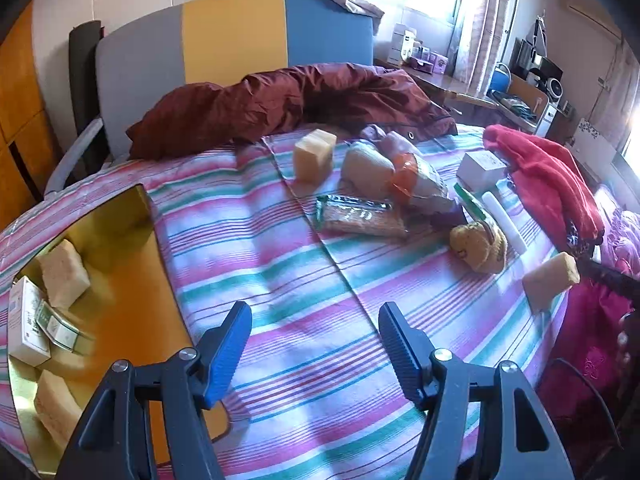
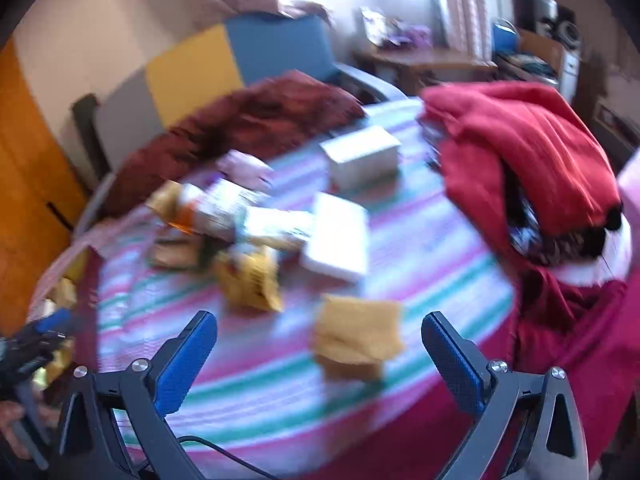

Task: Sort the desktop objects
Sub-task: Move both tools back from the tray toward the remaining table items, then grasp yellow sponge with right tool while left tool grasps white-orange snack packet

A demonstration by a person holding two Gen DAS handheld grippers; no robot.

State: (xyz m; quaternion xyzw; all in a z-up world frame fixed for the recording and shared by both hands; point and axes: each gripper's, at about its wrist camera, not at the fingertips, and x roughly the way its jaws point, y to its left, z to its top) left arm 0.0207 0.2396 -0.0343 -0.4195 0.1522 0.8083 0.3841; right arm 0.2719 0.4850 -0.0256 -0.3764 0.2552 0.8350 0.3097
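Observation:
My left gripper [image 1: 314, 326] is open and empty above the striped cloth [image 1: 288, 280]. To its left a gold tray [image 1: 132, 216] holds sponge blocks [image 1: 64, 272] and small boxes [image 1: 28, 322]. Farther off lie a yellow sponge block [image 1: 314, 156], snack packets [image 1: 360, 216], a white box [image 1: 482, 170], a white tube [image 1: 504, 220] and a sponge [image 1: 552, 280] at the right edge. My right gripper [image 2: 320, 336] is open and empty; a yellow sponge [image 2: 356, 336] lies just ahead between its fingers. That view is motion-blurred.
A dark red jacket [image 1: 280, 104] lies at the table's far side in front of a grey, yellow and blue chair back [image 1: 236, 36]. Red clothing [image 2: 520, 152] is heaped on the right. A white box [image 2: 340, 236] and a yellow packet [image 2: 252, 280] lie mid-table.

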